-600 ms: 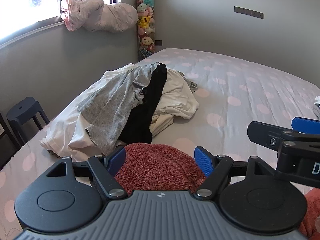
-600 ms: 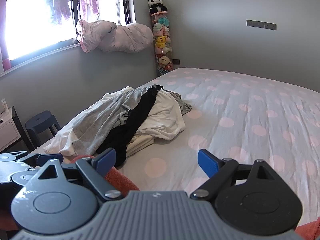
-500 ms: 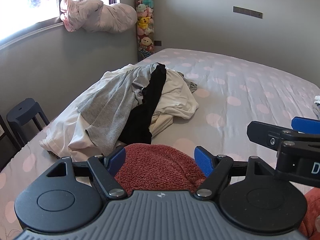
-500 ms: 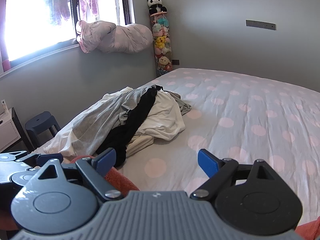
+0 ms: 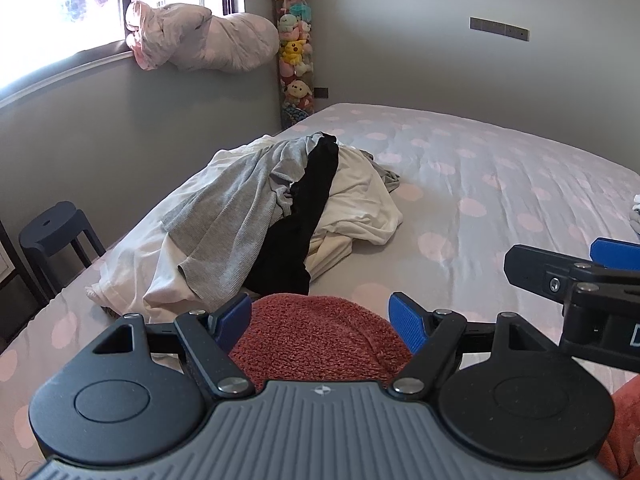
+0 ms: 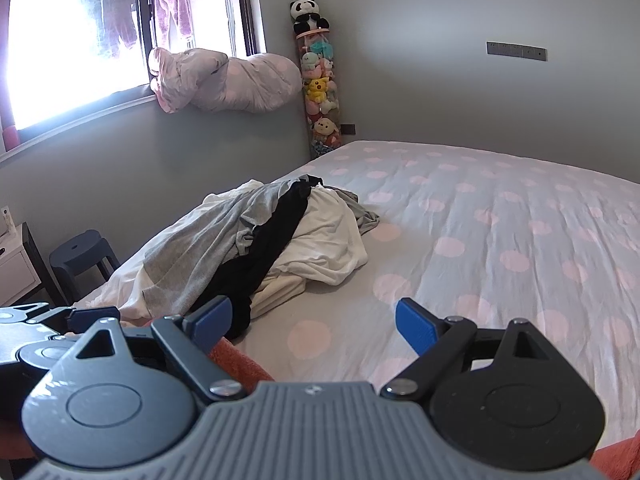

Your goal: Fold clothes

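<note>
Heap of clothes (image 5: 280, 216) lay unfolded on bed (image 5: 500, 184), red towel (image 5: 320, 336) bunched between spread left claw (image 5: 320, 316); right claw (image 6: 312, 320) spread, empty.

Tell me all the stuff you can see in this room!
red towel: 1, rust red, on the bed right in front, between the left gripper's fingers
clothes pile: 1 heap, grey, black and white, left side of the bed
bed: 1, grey with pink dots, fills the middle
bundle: 1, pale pink, on the windowsill
toy tube: 1, clear, full of plush toys, in the corner
panda: 1, black and white, on top of the tube
stool: 1, dark blue, left of the bed
left gripper: 1, black with blue pads, open
right gripper: 1, same colours, open
</note>
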Action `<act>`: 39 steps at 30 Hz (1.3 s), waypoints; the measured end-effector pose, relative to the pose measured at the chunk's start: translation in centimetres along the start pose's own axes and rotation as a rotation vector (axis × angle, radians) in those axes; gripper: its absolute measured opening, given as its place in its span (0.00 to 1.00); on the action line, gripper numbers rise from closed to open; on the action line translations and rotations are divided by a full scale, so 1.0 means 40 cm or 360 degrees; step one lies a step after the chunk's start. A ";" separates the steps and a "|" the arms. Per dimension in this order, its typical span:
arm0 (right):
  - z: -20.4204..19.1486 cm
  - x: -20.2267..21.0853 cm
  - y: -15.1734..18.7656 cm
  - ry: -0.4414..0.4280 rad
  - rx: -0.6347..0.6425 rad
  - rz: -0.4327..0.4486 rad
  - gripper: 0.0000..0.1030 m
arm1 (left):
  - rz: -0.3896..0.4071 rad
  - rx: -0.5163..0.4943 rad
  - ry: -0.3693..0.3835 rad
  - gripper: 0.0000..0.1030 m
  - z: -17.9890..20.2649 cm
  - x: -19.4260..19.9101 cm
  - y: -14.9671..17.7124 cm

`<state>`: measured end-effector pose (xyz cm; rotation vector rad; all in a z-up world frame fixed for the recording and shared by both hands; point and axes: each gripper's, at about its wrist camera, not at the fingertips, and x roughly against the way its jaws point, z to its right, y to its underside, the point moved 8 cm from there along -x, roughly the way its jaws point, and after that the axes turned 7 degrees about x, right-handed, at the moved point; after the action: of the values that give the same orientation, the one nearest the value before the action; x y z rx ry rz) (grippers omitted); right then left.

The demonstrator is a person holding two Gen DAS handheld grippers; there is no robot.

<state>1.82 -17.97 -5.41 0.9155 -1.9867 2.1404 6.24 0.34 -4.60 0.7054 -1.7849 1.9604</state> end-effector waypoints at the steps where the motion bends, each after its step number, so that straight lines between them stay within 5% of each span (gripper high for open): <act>1: -0.001 -0.001 0.000 -0.0001 0.0001 -0.0002 0.88 | 0.0002 0.0003 -0.0009 0.73 -0.002 0.000 -0.001; 39: -0.021 -0.007 0.010 -0.0027 0.0024 -0.0032 0.88 | 0.0008 0.0065 -0.0051 0.73 -0.021 -0.008 0.001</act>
<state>1.55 -17.16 -5.88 0.9551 -1.9633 2.1474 6.37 1.20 -4.89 0.7504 -1.7713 2.0049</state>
